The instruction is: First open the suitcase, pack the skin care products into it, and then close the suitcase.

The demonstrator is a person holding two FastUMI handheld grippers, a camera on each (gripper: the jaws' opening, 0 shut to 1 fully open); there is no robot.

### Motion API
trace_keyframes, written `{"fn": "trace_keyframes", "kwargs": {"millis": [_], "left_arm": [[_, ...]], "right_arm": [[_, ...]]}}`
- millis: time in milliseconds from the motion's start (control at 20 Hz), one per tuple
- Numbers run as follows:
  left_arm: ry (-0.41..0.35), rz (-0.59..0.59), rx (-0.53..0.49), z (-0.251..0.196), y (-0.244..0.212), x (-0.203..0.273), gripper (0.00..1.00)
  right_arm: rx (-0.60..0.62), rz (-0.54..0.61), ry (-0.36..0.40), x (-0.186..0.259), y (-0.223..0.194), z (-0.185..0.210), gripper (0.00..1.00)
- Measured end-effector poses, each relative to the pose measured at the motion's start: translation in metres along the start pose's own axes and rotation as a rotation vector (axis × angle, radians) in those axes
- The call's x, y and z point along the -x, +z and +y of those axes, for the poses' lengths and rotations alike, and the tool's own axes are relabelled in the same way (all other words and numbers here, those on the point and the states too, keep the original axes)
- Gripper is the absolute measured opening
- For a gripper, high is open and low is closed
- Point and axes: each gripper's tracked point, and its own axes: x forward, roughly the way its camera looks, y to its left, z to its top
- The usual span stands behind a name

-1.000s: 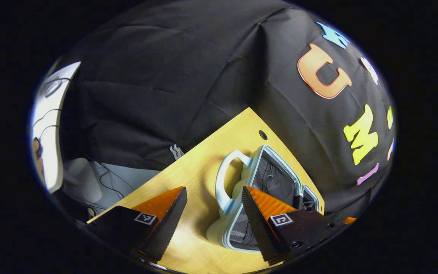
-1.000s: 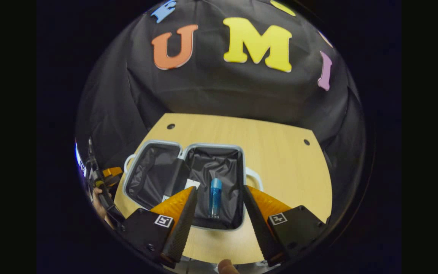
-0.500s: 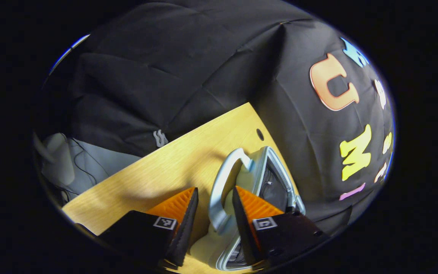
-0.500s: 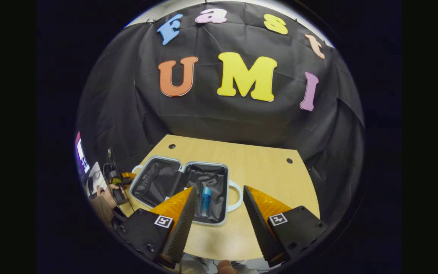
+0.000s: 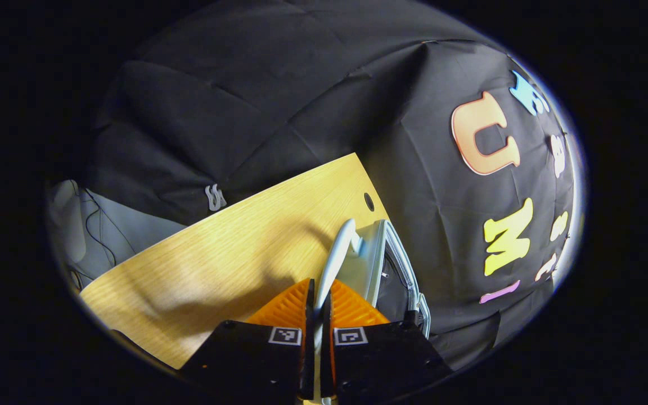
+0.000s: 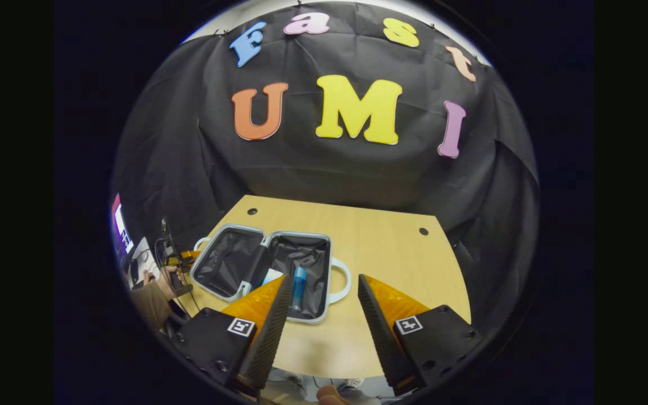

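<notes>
The pale blue suitcase [image 6: 225,264] lies open on the wooden table [image 6: 391,253], both black-lined halves facing up. A blue skin care bottle [image 6: 298,287] rests in the right half, and a small white item [image 6: 271,275] lies beside it. My right gripper [image 6: 324,275] hovers open above the table's near edge, with nothing between its fingers. In the left gripper view, my left gripper [image 5: 318,282] is shut on the suitcase's left handle [image 5: 340,247]. That half of the suitcase [image 5: 366,259] appears edge-on. In the right gripper view, a hand [image 6: 158,287] holds the left gripper [image 6: 180,260] at the case's left side.
Two round holes [image 6: 252,211] [image 6: 423,231] mark the table's far corners. Bare wood [image 5: 217,259] stretches left of the suitcase. Cables and grey floor [image 5: 99,236] lie beyond the table's edge. A screen [image 6: 121,233] glows at the far left.
My left gripper moved onto the suitcase's left handle and its fingers shut on it. My right gripper drew back a little from the case and stayed open.
</notes>
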Motion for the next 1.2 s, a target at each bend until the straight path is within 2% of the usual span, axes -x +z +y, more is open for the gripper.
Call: {"fn": "trace_keyframes", "kwargs": {"millis": [100,300,650,850,900,1000,1100,1200], "left_arm": [[-0.002,-0.047,-0.059,-0.021,0.012,0.011,0.03],[-0.019,-0.134,-0.186,-0.091,0.034,0.041,0.03],[0.01,-0.208,-0.435,-0.214,0.013,0.074,0.03],[0.013,-0.253,-0.594,-0.282,-0.033,0.076,0.03],[0.0,-0.264,-0.626,-0.298,-0.047,0.078,0.03],[-0.039,-0.279,-0.679,-0.327,-0.08,0.073,0.03],[-0.042,-0.289,-0.735,-0.348,-0.11,0.064,0.03],[-0.042,-0.267,-0.82,-0.365,-0.148,0.047,0.03]], "right_arm": [[-0.024,-0.018,0.008,0.001,0.005,-0.009,0.72],[-0.084,-0.053,0.016,0.005,0.012,-0.033,0.72],[-0.177,-0.084,0.036,0.008,0.006,-0.099,0.72],[-0.187,-0.12,0.011,0.013,0.002,-0.15,0.72],[-0.189,-0.124,0.006,0.013,-0.003,-0.163,0.7],[-0.195,-0.123,0.0,0.014,-0.008,-0.185,0.73],[-0.187,-0.117,-0.01,0.014,-0.016,-0.21,0.7],[-0.16,-0.133,-0.009,0.012,-0.021,-0.229,0.73]]}}
